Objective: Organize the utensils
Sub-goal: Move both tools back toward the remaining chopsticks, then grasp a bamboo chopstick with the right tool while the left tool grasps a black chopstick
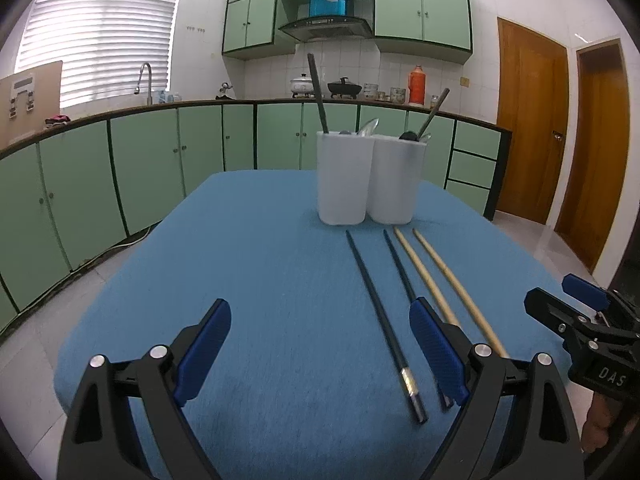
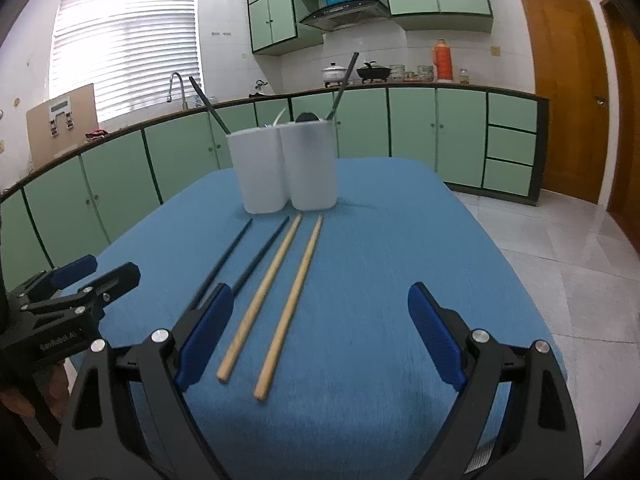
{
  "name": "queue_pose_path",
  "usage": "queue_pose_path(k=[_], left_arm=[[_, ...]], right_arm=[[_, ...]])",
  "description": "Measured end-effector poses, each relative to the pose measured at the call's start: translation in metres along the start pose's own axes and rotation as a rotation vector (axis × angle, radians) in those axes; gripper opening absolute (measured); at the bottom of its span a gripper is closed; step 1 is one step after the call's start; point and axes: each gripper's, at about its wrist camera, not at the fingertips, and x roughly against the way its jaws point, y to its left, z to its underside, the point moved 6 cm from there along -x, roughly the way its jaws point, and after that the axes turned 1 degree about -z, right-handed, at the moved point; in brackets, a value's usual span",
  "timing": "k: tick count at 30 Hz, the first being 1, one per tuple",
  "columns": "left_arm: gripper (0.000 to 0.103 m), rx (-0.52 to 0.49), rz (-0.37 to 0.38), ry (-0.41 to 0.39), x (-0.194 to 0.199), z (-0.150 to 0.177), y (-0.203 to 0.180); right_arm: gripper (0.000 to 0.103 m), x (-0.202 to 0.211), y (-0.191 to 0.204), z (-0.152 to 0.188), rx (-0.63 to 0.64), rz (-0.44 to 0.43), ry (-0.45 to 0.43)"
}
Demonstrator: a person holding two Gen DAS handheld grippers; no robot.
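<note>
Two dark chopsticks (image 1: 380,312) (image 2: 224,260) and two light wooden chopsticks (image 1: 452,280) (image 2: 288,300) lie side by side on the blue tablecloth (image 1: 260,280) (image 2: 400,260), pointing at two white holders. The left holder (image 1: 343,178) (image 2: 259,172) and the right holder (image 1: 396,180) (image 2: 312,166) each hold utensils. My left gripper (image 1: 320,348) is open above the near table, left of the dark chopsticks. My right gripper (image 2: 320,336) is open above the near ends of the wooden chopsticks. Each gripper shows at the edge of the other's view.
Green kitchen cabinets and a counter (image 1: 160,152) with a sink tap (image 1: 145,80), pots (image 1: 344,89) and an orange flask (image 1: 416,85) run behind the table. Wooden doors (image 1: 532,120) stand at the right. The floor is tiled (image 2: 560,260).
</note>
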Motion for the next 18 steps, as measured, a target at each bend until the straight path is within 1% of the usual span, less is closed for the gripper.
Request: queue_pose_path(k=[6,10,15,17,18], left_arm=[[0.089,-0.002,-0.014,-0.001,0.006,0.02,0.003],[0.089,0.001,-0.022,-0.003,0.008,0.032,0.006],[0.089,0.012,-0.025,0.006,0.009,0.041,0.01],[0.089,0.017,-0.025,0.008,0.01,0.042,0.011],[0.089,0.019,-0.025,0.008,0.011,0.043,0.012]], right_arm=[[0.079,0.004,0.004,0.022,0.016,0.044,-0.023],[0.072,0.007,0.011,0.035,0.036,0.071,-0.059],[0.056,0.003,0.022,0.05,0.056,0.093,-0.083],[0.045,-0.001,0.025,0.054,0.066,0.106,-0.082],[0.042,-0.002,0.026,0.055,0.063,0.11,-0.085]])
